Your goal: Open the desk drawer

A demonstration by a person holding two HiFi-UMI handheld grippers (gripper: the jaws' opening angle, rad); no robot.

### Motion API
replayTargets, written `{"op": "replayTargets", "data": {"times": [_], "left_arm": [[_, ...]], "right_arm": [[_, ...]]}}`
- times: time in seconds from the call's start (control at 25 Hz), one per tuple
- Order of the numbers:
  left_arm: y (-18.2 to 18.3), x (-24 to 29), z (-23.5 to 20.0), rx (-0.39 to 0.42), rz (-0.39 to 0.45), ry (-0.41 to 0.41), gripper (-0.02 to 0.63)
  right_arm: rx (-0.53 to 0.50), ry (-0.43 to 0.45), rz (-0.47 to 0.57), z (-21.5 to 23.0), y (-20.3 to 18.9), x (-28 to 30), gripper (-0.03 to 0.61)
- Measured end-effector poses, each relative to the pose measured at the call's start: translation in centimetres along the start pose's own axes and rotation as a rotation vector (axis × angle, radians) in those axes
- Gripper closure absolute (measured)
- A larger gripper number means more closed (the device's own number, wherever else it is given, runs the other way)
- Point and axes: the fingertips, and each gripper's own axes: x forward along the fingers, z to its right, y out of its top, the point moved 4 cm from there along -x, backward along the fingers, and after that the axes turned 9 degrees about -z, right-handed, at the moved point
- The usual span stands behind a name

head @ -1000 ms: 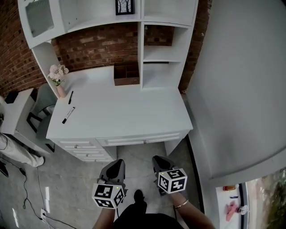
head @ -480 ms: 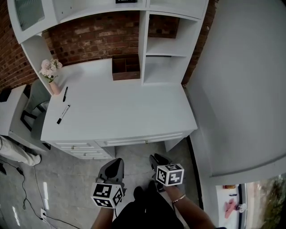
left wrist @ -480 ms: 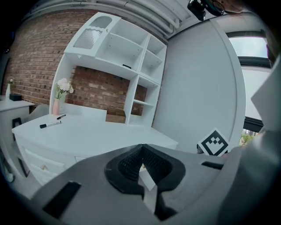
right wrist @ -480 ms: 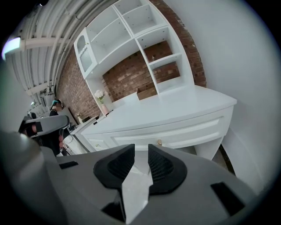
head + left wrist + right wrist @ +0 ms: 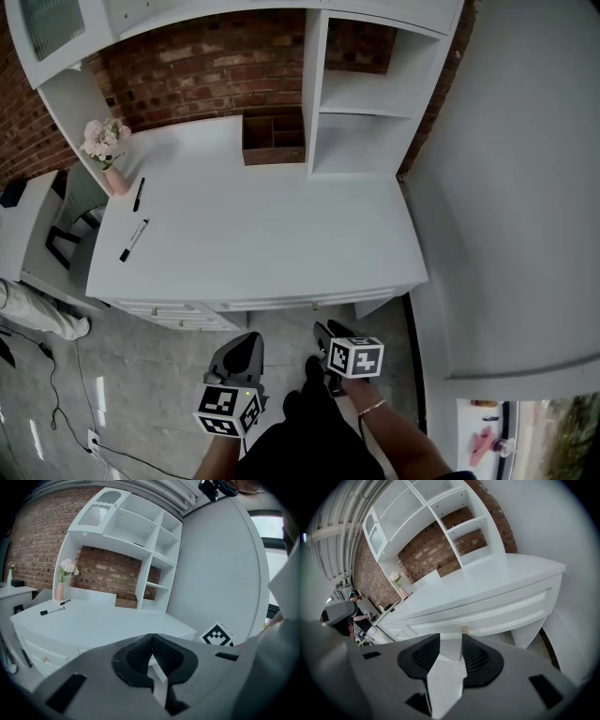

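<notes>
The white desk [image 5: 253, 234] has a wide middle drawer [image 5: 487, 613] under its front edge, closed, with a small brass knob [image 5: 464, 629]. In the head view only a strip of the drawer front [image 5: 281, 305] shows. My right gripper [image 5: 450, 638] points at the drawer front just short of the knob. Its jaws are opening and nothing is between them. In the head view this right gripper [image 5: 323, 336] hangs below the desk edge. My left gripper [image 5: 241, 349] is beside it, shut and empty. From the left gripper view, the left gripper [image 5: 151, 637] looks across the desk top.
A stack of small side drawers [image 5: 173, 317] sits left of the middle drawer. On the desk are a pink vase of flowers [image 5: 108, 155], two markers [image 5: 132, 240] and a brown wooden organiser [image 5: 274, 139]. A grey wall [image 5: 516, 187] closes the right side. A chair [image 5: 64, 234] stands at the left.
Both grippers have come closer to the desk front. The right one has sunk lower and now sits just under the desk edge.
</notes>
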Motion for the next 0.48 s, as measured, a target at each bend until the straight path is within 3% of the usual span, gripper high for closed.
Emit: {"op": "replayTargets", "data": {"times": [0.48], "left_arm": [[1.4, 4.9, -0.8, -0.02, -0.044, 0.017, 0.604]], "right_arm": [[0.026, 0.028, -0.132, 2.7, 1.2, 6.4, 0.422]]}}
